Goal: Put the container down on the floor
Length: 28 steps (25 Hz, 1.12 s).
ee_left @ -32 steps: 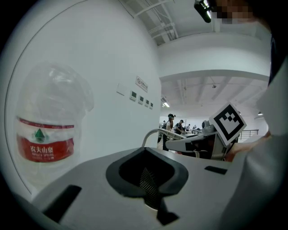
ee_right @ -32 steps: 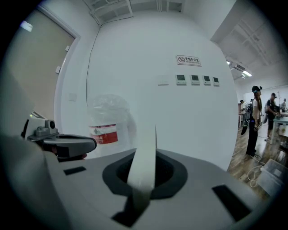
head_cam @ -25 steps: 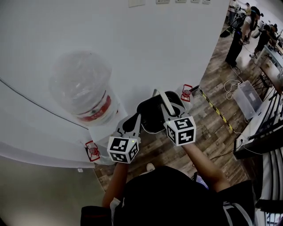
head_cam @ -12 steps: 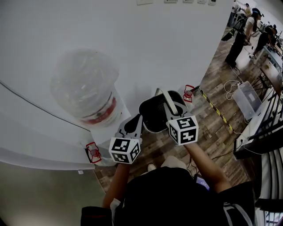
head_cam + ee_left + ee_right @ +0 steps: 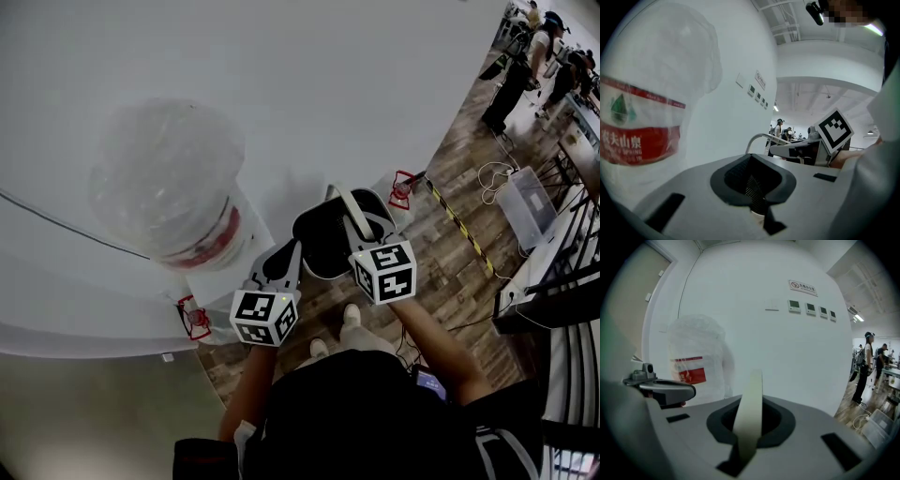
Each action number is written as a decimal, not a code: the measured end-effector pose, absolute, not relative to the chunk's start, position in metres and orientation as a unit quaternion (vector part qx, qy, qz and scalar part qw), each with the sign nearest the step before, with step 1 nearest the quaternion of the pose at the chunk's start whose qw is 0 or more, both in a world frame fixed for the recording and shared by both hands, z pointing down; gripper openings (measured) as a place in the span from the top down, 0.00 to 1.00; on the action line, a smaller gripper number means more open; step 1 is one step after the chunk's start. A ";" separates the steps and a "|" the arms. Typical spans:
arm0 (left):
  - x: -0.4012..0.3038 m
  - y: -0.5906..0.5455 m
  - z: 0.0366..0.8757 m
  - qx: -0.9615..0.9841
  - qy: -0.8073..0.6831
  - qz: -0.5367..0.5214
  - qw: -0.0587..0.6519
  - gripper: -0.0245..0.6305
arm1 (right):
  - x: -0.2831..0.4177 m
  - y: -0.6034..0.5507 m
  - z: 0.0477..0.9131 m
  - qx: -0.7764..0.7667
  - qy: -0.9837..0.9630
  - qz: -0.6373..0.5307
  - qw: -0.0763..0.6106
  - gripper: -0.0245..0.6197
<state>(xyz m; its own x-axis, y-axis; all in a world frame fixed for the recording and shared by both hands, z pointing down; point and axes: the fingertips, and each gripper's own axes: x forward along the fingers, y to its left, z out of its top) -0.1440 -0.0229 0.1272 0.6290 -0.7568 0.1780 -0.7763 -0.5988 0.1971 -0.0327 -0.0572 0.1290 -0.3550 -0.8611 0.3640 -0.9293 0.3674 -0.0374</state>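
A black mesh container [image 5: 323, 246] with a pale bail handle [image 5: 349, 208] hangs above the wooden floor [image 5: 450, 258], held between both grippers. My left gripper [image 5: 285, 264] is shut on its left rim; in the left gripper view the mesh [image 5: 752, 187] sits in the jaw gap. My right gripper [image 5: 360, 231] is shut on the handle, which the right gripper view shows as a pale band [image 5: 749, 413] between the jaws. The container's bottom is hidden from me.
A water dispenser with a big clear bottle [image 5: 169, 183] and red taps [image 5: 195, 321] stands at the left against the white wall. My shoes [image 5: 349, 319] are below the container. Yellow-black tape [image 5: 459, 225], a clear box [image 5: 525, 206] and people [image 5: 525, 66] lie to the right.
Both grippers and the container have sunk a little toward the floor. The shoes have come into view beneath the container. Both grips are unchanged.
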 end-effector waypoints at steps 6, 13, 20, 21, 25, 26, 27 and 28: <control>-0.132 -0.039 0.148 0.887 -0.433 0.042 0.158 0.94 | -0.029 -0.076 0.144 0.541 -0.817 0.132 0.153 0.91; -0.120 -0.051 0.180 0.884 -0.429 0.047 0.181 0.94 | -0.027 -0.092 0.176 0.531 -0.814 0.151 0.181 0.91; -0.116 -0.071 0.215 0.872 -0.439 0.056 0.211 0.94 | -0.022 -0.110 0.211 0.525 -0.808 0.179 0.198 0.91; -0.116 -0.074 0.220 0.870 -0.441 0.056 0.214 0.94 | -0.022 -0.113 0.215 0.524 -0.808 0.181 0.200 0.91; -0.117 -0.083 0.237 0.860 -0.452 0.059 0.229 0.94 | -0.018 -0.118 0.236 0.518 -0.806 0.193 0.210 0.91; -0.117 -0.085 0.241 0.858 -0.454 0.059 0.234 0.94 | -0.018 -0.121 0.242 0.515 -0.806 0.196 0.214 0.91; -0.117 -0.088 0.246 0.856 -0.454 0.059 0.240 0.94 | -0.019 -0.124 0.248 0.512 -0.807 0.199 0.219 0.91; -0.116 -0.090 0.251 0.855 -0.454 0.058 0.245 0.94 | -0.019 -0.127 0.254 0.508 -0.807 0.201 0.223 0.91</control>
<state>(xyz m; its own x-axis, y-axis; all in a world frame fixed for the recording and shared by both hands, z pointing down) -0.1163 -0.0896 0.2507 0.5807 -0.7479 0.3217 -0.8048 -0.4677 0.3654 -0.0193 -0.1268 0.2543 -0.3847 -0.7302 0.5646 -0.9099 0.4029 -0.0988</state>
